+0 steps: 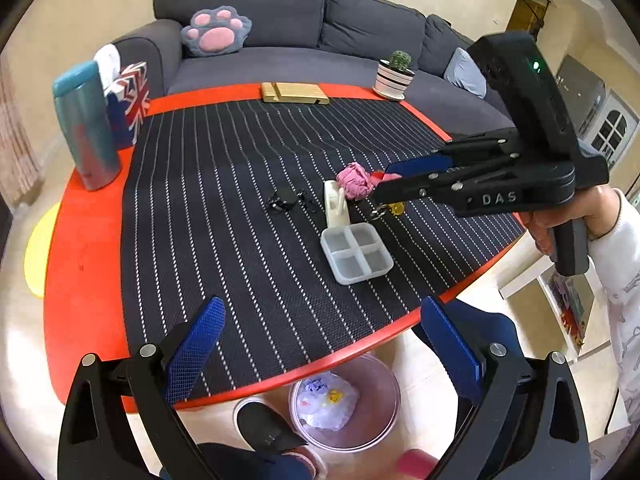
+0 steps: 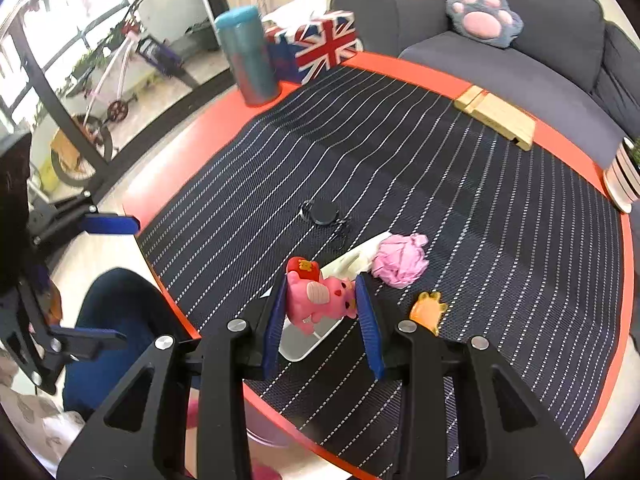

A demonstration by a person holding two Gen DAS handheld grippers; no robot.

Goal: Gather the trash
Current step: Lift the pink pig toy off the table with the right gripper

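Between the right gripper's [image 2: 322, 300] blue pads, a pink pig toy [image 2: 320, 300] being clamped, crumpled pink paper [image 2: 400, 261] lying just ahead, left gripper [image 1: 320, 344] gaping wide, holding nothing.

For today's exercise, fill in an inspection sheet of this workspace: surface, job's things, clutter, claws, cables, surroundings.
Surface: red table under a striped mat.
Job's things: pink crumpled paper on the mat; bin on the floor, with wrappers inside.
Clutter: compartment tray, orange charm, tumbler, flag tissue box, wooden stand, potted cactus.
Claws: left claw open, empty; right claw shut on pink toy.
Cables: nothing seen.
Surroundings: grey sofa, paw cushion.
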